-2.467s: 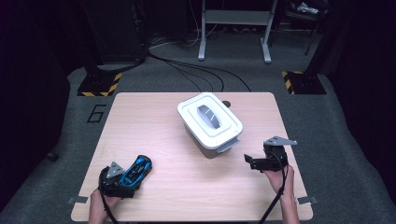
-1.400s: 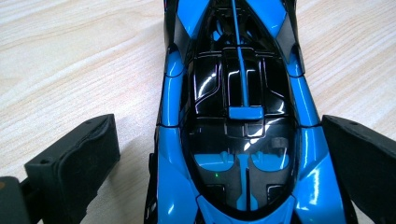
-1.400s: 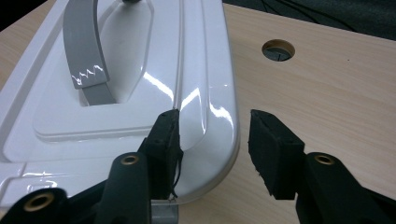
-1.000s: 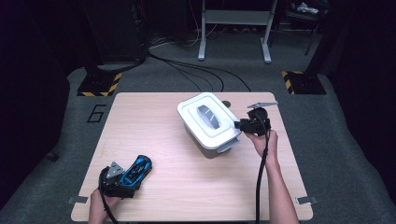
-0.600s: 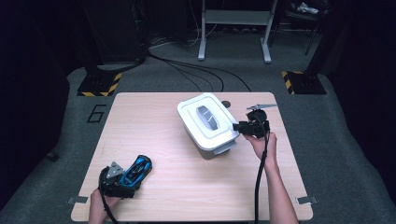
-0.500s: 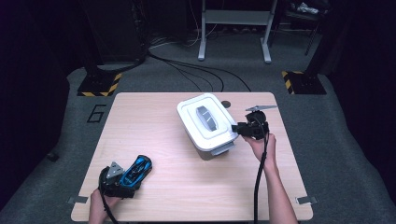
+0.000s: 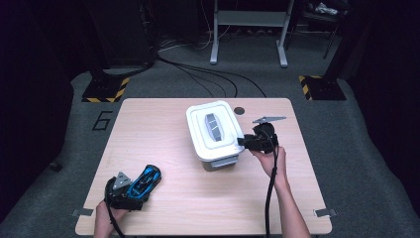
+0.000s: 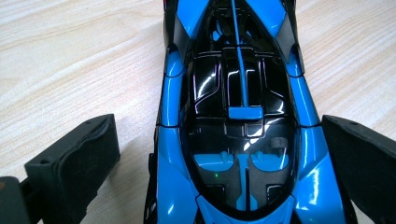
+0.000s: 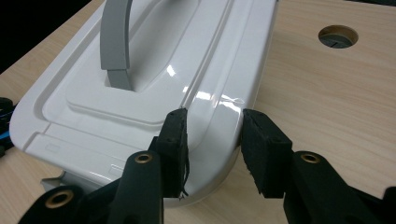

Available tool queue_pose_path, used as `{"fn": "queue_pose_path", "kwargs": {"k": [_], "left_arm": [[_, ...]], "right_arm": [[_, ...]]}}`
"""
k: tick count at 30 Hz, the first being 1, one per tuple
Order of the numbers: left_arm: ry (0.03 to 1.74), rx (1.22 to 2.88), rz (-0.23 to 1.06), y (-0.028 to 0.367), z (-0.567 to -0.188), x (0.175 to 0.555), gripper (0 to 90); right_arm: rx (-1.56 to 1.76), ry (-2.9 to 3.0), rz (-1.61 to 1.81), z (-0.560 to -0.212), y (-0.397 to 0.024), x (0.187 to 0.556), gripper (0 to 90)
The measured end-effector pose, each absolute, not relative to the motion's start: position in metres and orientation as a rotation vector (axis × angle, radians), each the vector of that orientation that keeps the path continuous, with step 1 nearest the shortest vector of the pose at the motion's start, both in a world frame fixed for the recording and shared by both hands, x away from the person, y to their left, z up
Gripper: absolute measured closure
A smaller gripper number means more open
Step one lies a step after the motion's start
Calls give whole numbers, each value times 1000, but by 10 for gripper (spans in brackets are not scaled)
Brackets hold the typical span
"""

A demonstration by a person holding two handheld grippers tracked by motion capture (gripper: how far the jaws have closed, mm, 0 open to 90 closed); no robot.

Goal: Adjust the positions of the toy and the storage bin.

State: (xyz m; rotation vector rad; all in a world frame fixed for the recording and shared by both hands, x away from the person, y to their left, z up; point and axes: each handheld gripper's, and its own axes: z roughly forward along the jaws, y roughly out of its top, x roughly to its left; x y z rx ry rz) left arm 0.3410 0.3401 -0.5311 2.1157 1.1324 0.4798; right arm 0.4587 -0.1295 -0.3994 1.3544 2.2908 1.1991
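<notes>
From the high view, I am seeing the white lidded box [image 7: 214, 133] sitting near the middle of the desk [image 7: 163, 119], toward its far half, with a grey handle [image 7: 213, 127] lying along its lid. My right claw [image 7: 243, 141] is reaching in from the right and meeting the box's near right corner. My left claw [image 7: 143, 184] is resting at the near left of the desk, well apart from the box, with the blue toy car [image 7: 144, 180] between its jaws.

In the left gripper view, I am looking down along the blue toy car [image 8: 238, 126], which is lying on the wood between the two black jaws. The right jaw is sitting against the car's side; a thin gap is showing on the left, so I cannot tell whether the left claw [image 8: 219, 177] is truly clamping.

In the right gripper view, my right claw [image 9: 212, 135] is gripping the rounded edge of the white lid [image 9: 154, 88], one pad on top and one at the outer rim, jaws set narrow. The grey handle [image 9: 116, 42] is arching above, and a round hole [image 9: 338, 36] is showing in the desk beyond.
</notes>
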Motion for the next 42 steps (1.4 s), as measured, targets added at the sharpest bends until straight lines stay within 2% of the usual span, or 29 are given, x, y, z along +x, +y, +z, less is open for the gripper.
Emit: {"fn": "queue_pose_path", "kwargs": {"k": [6,20,28,42], "left_arm": [[1132,2117,479,340,-531,341,2],[1128,2122,475,340,-531,341,2],[1129,2123,474,340,-531,341,1],[1129,2123,474,340,-531,341,1]], "right_arm": [[1348,2312,1203,-401,-119,455,594],[1389,2312,1217,-396,-121,468,639],[1364,2316,1223,-399,-115,465,635],[1292,2359,1232,-396,-85,455,616]]}}
